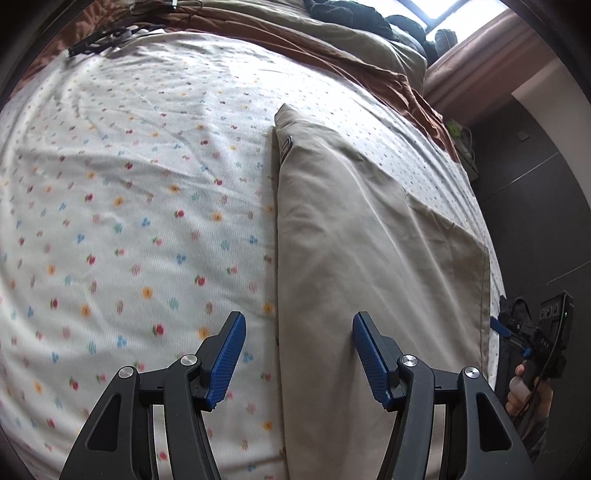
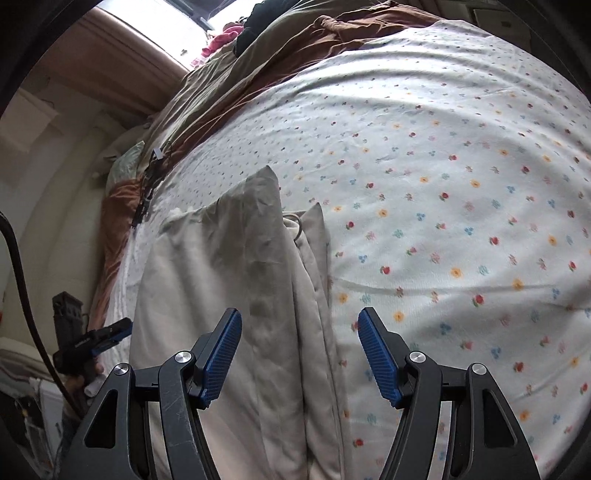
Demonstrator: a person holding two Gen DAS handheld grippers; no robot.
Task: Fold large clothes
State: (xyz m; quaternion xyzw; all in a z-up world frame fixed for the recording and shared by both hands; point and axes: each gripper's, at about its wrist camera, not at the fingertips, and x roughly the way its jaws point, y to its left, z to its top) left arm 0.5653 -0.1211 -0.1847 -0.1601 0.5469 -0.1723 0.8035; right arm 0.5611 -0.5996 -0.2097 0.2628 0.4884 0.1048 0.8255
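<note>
A beige garment, folded lengthwise into a long strip, lies flat on the flower-print bed sheet. My left gripper hovers open over its near left edge, one finger above the cloth and one above the sheet, with nothing pinched. In the right wrist view the same garment runs away from me. My right gripper is open astride its right folded edge and holds nothing. Each gripper shows in the other's view, hand-held beyond the bed's edge: the right gripper and the left gripper.
A brown and olive duvet is bunched along the far side of the bed, with dark clothes on it under a window. A black cable lies by the duvet. Dark floor borders the bed's edge.
</note>
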